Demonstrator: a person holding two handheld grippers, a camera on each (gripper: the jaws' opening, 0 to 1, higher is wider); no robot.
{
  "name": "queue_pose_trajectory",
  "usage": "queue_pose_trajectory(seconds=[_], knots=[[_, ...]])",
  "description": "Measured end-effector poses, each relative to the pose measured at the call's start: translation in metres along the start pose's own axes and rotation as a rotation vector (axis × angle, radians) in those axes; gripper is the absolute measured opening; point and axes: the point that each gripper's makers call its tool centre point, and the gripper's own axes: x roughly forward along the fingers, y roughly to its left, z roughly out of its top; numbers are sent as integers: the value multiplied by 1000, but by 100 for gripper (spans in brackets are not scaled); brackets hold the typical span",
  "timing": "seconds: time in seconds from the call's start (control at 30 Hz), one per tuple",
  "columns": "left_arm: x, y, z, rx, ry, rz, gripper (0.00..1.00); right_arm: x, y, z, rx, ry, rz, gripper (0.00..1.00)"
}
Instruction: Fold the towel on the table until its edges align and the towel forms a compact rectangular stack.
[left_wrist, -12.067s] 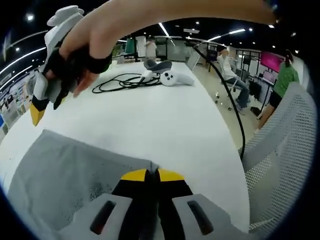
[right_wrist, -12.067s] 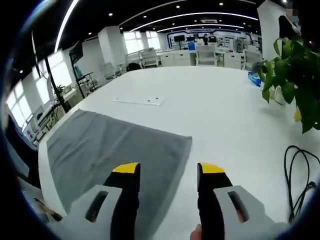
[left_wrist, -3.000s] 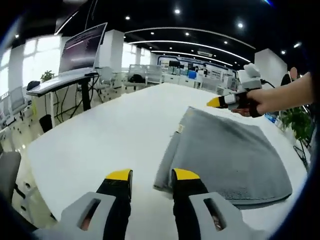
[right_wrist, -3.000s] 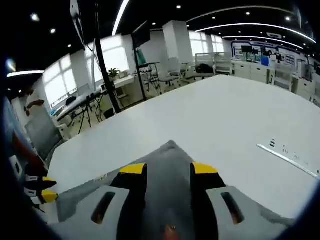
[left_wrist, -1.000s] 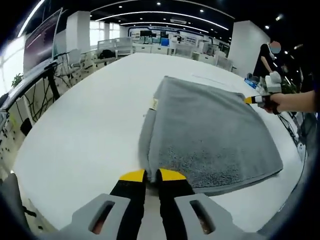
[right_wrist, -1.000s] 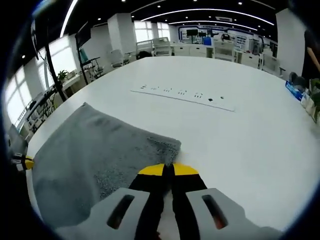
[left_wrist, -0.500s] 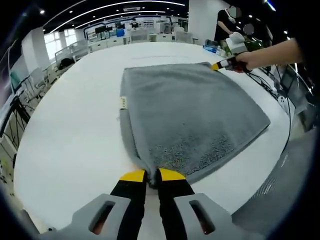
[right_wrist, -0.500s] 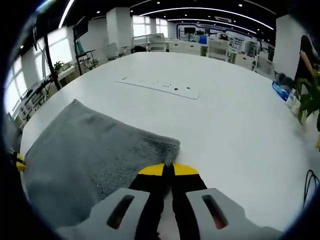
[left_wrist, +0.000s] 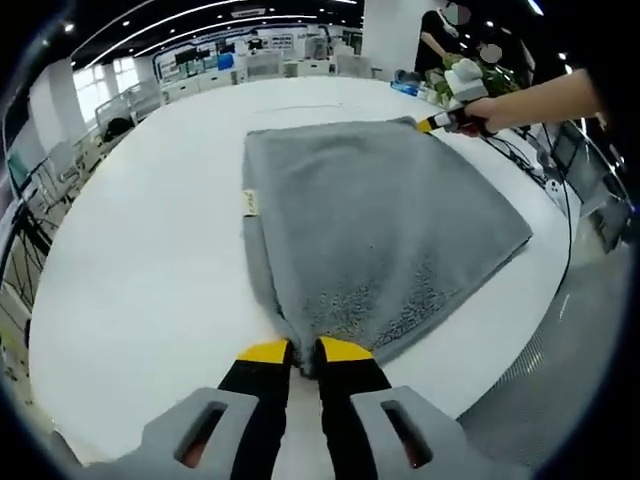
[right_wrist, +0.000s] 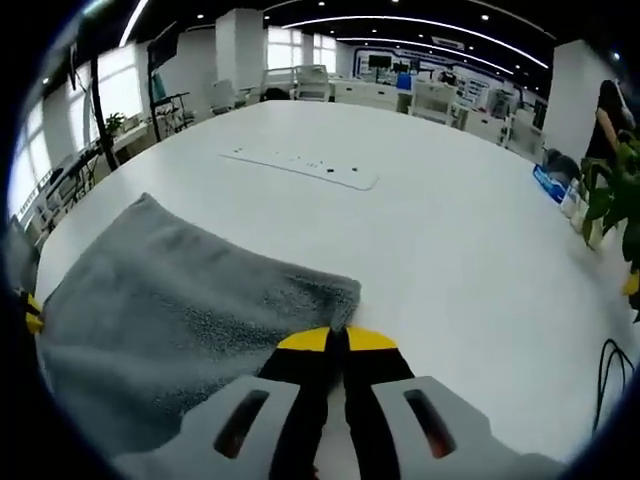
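Observation:
A grey towel lies folded double on the white table, with a small label on its left edge. My left gripper is shut on the towel's near corner. At the far corner a hand holds my right gripper, its yellow tips on the cloth. In the right gripper view the towel spreads to the left, and my right gripper is shut on its corner. The left gripper's yellow tip shows at the far left edge.
A flat white power strip lies on the table beyond the towel. Green plants stand at the right, and a black cable lies by the right edge. The table's edge runs close to the towel's right side. People stand behind.
Three seconds ago both grippers were open at the towel; both have since shut on its corners. Over the last second they kept their hold while the views swung slightly.

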Motion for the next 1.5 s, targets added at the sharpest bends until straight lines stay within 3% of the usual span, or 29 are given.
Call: queue_pose_trajectory(seconds=[0.17, 0.3, 0.4, 0.43, 0.53, 0.57, 0.77, 0.9, 1.0, 1.1, 1.27, 1.37, 1.5], knots=[[-15, -13, 35, 18, -95, -11, 21, 3, 1, 5, 16, -1, 55, 2], [-9, -68, 57, 130, -113, -182, 22, -1, 3, 6, 15, -4, 73, 3], [0, -106, 68, 248, -111, -287, 28, -1, 1, 11, 38, -19, 82, 5], [4, -123, 69, 305, -94, -350, 31, -4, 1, 12, 42, -28, 84, 7], [11, -144, 78, 358, -90, -407, 38, -4, -2, 18, 38, -42, 86, 12], [14, -155, 84, 406, -101, -429, 39, -6, -2, 20, 36, -49, 86, 12], [29, -212, 116, 488, -181, -526, 40, -18, -5, 32, 40, -72, 94, 17], [33, -249, 116, 556, -186, -606, 40, -19, -4, 31, 31, -67, 99, 19], [40, -273, 107, 590, -161, -652, 37, -18, -5, 31, 32, -66, 94, 17], [40, -292, 99, 561, -140, -714, 29, -16, -5, 31, 47, -69, 92, 18], [43, -311, 90, 596, -129, -730, 25, -13, 1, 26, 47, -55, 96, 17], [49, -320, 92, 612, -155, -726, 22, -9, 2, 20, -22, -24, 97, 15], [57, -328, 89, 649, -136, -721, 21, -7, 2, 21, -9, -19, 91, 15]])
